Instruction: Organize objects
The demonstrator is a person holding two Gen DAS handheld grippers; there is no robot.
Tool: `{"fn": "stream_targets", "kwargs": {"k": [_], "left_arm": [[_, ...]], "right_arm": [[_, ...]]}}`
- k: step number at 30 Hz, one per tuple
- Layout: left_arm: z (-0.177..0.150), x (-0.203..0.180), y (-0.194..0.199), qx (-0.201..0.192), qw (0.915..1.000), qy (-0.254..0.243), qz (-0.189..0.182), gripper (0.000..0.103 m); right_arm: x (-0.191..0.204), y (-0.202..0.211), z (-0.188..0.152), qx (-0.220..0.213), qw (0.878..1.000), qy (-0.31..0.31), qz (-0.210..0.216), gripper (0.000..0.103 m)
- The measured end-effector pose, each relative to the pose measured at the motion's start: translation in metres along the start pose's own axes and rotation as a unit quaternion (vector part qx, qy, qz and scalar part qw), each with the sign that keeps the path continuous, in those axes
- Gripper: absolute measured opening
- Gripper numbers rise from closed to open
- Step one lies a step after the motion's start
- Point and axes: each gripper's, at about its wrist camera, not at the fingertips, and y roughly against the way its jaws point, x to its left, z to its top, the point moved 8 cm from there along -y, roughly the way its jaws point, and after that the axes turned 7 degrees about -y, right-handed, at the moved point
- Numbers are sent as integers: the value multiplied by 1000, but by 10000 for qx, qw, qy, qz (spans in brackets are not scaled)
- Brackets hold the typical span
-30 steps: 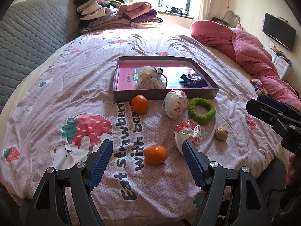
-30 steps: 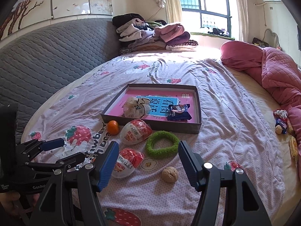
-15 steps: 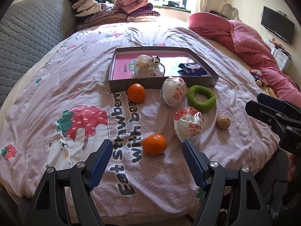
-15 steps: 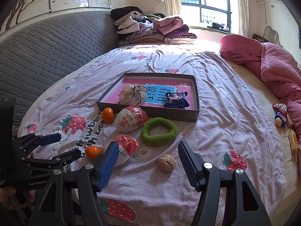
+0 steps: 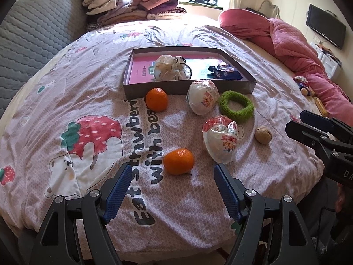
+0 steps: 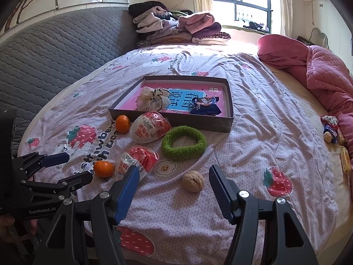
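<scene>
1. The left gripper (image 5: 172,173) stands wide open and holds nothing. The near tangerine (image 5: 179,161) lies just ahead of it on the bedspread (image 5: 66,92), between the lines of its two blue pads and not touching them.
2. The right gripper (image 6: 173,180) is also spread wide and empty. The walnut (image 6: 192,181) lies just in front of it, a little toward its right finger.
3. Ahead of the left gripper and to its right lies a wrapped egg-shaped snack (image 5: 221,141). A second wrapped snack (image 5: 203,99), a far tangerine (image 5: 156,99) and a green fuzzy ring (image 5: 236,106) lie further ahead, close to the front wall of the grey tray (image 5: 189,87).
4. Inside the tray there are already a pale drawstring pouch (image 5: 171,68) and a dark blue packet (image 5: 224,71), so I judge that the loose things should go there.
5. The tangerine is probably light and a little soft, and being round it may roll on the soft cover. I would take it across its widest middle with gentle pressure.
6. The walnut looks hard, small and light. A firm grip at its middle seems safe, but it can slip out if the pads close off-centre.
7. The wrapped snacks have shiny film that looks slippery. It is better to hold the body and not the loose wrapper end.
8. The green ring looks soft and will give; pinching one side of the loop should be enough.
</scene>
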Motion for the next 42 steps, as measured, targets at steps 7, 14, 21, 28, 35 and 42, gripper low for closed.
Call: {"fn": "stream_targets", "kwargs": {"k": [7, 14, 21, 28, 35, 42], "left_arm": [[-2, -1, -3, 36, 10000, 0, -15, 78], [-3, -2, -6, 68, 10000, -11, -20, 78], [-5, -3, -10, 106, 9999, 3, -29, 78], [-7, -3, -16, 154, 9999, 11, -34, 78], [-6, -1, -22, 162, 9998, 91, -45, 78], [-6, 1, -30, 189, 9997, 138, -66, 78]], "right_arm": [[-2, -5, -8, 95, 9999, 24, -36, 65], [-5, -10, -13, 168, 9998, 28, -71, 65], [-8, -16, -17, 238, 9997, 7, -89, 65], [-11, -22, -20, 291, 9995, -14, -98, 65], [-14, -30, -23, 348, 9993, -20, -125, 65], [-19, -42, -26, 400, 9990, -52, -193, 65]]}}
